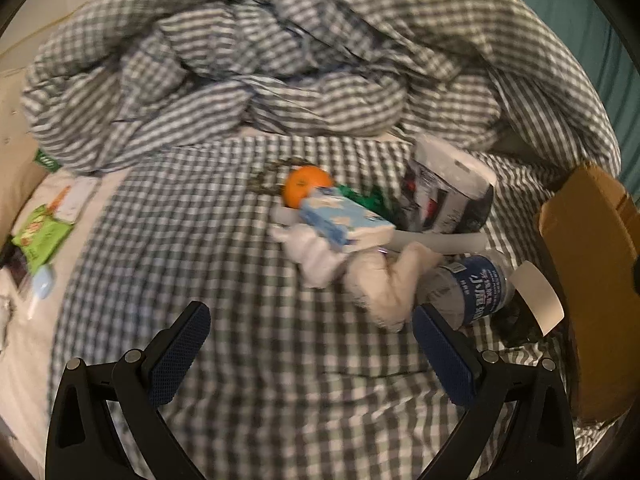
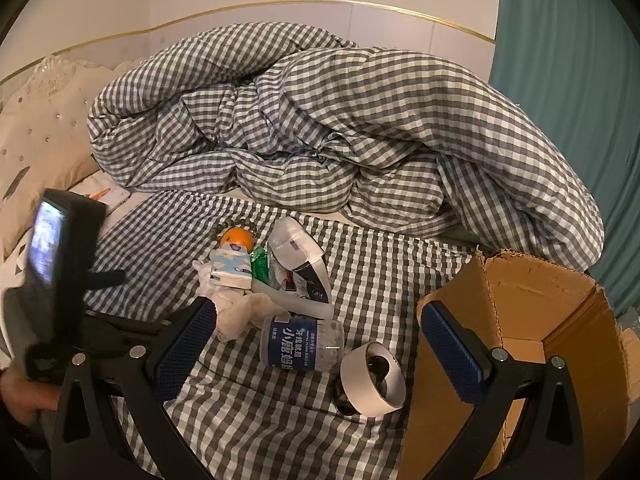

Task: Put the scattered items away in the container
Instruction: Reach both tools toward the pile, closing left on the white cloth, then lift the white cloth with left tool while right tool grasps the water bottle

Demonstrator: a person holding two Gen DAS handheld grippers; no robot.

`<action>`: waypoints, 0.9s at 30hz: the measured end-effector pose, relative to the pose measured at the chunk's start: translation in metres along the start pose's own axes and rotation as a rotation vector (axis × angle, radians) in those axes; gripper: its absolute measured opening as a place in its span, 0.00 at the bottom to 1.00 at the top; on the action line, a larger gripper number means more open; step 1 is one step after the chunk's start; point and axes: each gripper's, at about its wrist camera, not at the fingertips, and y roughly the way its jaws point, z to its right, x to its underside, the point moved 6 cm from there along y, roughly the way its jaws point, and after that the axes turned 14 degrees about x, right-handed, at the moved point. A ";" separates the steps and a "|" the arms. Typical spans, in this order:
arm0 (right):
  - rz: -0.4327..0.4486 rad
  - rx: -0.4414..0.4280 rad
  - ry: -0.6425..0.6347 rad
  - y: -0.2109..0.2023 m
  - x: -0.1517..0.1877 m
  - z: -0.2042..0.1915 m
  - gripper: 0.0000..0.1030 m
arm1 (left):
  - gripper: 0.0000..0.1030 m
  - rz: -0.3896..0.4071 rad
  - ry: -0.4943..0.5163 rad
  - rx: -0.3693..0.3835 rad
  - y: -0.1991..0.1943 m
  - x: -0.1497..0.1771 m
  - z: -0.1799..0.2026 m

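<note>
Bare sheet near, clutter beyond

Checked sheet [image 1: 248, 360] lies free at 6 o'clock; item pile [image 1: 360, 240] blocks 12, cardboard box [image 1: 592, 280] walls 3 o'clock.

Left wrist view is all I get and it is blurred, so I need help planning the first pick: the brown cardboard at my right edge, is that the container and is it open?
Observer: Yes. The right wrist view shows the cardboard box with its flaps up and its mouth open, nothing visible inside it.
Operator: What is the white curved thing beside the bottle?
Observer: A roll of tape, standing on edge between the clear bottle and the box.
Operator: Is the right tool carrying anything?
Observer: No. The right tool is open and empty above the bottle.
</note>
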 end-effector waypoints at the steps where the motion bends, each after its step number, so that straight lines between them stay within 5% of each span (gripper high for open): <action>1: 0.001 -0.002 0.000 0.001 0.000 0.000 1.00 | 1.00 -0.004 0.002 0.006 0.006 0.000 0.003; 11: 0.011 -0.025 -0.009 0.006 -0.003 0.000 1.00 | 1.00 -0.055 -0.020 0.039 0.075 0.003 0.021; 17: 0.000 -0.030 -0.008 0.012 0.000 -0.002 1.00 | 0.87 -0.081 -0.076 0.048 0.089 0.008 0.011; 20: -0.004 -0.034 -0.009 0.014 0.001 -0.004 1.00 | 0.73 -0.080 -0.085 0.039 0.091 0.010 0.007; 25: -0.016 -0.037 -0.013 0.018 0.003 -0.007 1.00 | 0.15 -0.103 -0.109 0.073 0.094 0.012 0.004; 27: -0.025 -0.039 -0.013 0.021 0.004 -0.008 1.00 | 0.11 -0.095 -0.113 0.079 0.089 0.014 0.005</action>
